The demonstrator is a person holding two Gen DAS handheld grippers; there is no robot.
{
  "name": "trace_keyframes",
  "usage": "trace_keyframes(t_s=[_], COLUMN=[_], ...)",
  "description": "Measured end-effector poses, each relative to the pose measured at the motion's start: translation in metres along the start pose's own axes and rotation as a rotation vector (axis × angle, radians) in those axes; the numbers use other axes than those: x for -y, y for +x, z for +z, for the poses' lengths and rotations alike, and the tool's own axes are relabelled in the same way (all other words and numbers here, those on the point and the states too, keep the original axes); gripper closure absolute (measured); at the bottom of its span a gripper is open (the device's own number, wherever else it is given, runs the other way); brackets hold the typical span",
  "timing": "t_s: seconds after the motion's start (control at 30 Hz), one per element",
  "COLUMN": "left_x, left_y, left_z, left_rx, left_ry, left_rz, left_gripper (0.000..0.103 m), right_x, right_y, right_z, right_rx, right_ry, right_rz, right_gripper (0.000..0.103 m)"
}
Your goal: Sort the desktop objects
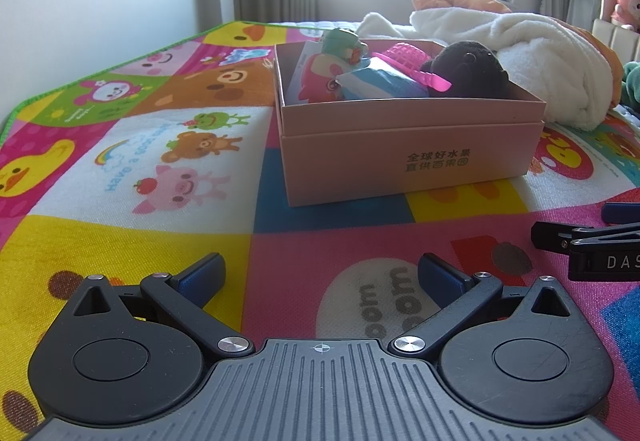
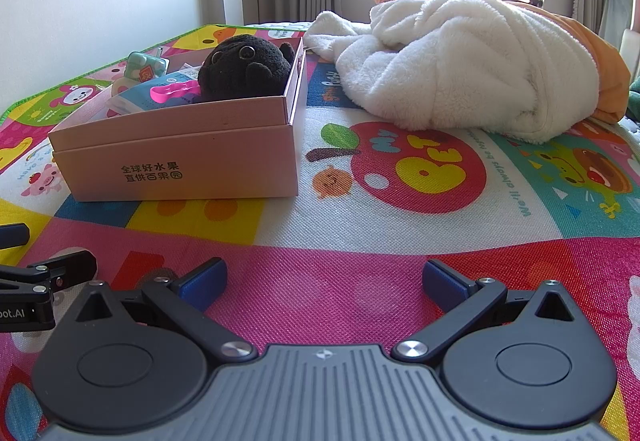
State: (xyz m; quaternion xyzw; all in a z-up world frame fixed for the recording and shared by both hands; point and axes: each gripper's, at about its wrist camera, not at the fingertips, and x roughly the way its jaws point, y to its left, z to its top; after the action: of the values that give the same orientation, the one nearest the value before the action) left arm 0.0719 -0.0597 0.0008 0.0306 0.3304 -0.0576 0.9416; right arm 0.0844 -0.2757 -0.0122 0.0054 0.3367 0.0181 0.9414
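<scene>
A pink cardboard box stands on the colourful cartoon mat; it also shows in the right wrist view. Inside lie a black plush toy, a pink plastic piece, a green toy and a blue-white packet. My left gripper is open and empty, low over the mat in front of the box. My right gripper is open and empty, to the right of the box.
A white fleece blanket over an orange pillow lies behind and right of the box. The right gripper's side shows at the left wrist view's right edge. A window and curtains stand behind. The mat's green edge runs along the left.
</scene>
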Motion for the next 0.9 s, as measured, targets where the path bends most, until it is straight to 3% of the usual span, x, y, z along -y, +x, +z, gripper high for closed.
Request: trace_keyframes(t_s=[0.37,0.57,0.9], left_x=[0.008,-0.005,0.0], left_y=[-0.002,0.0,0.0], left_z=[-0.001,-0.001,0.0], left_rx=[0.011,0.001,-0.002], left_ry=[0.044,-0.022,-0.007], left_rz=[0.039,-0.018,-0.005], left_gripper=[0.0,0.0,0.0], right_x=[0.0,0.0,0.0], right_y=[0.0,0.0,0.0], right_z=[0.0,0.0,0.0], right_rx=[0.0,0.0,0.0], right_ry=[0.0,0.0,0.001], right_rz=[0.0,0.0,0.001], right_gripper=[0.0,0.0,0.0])
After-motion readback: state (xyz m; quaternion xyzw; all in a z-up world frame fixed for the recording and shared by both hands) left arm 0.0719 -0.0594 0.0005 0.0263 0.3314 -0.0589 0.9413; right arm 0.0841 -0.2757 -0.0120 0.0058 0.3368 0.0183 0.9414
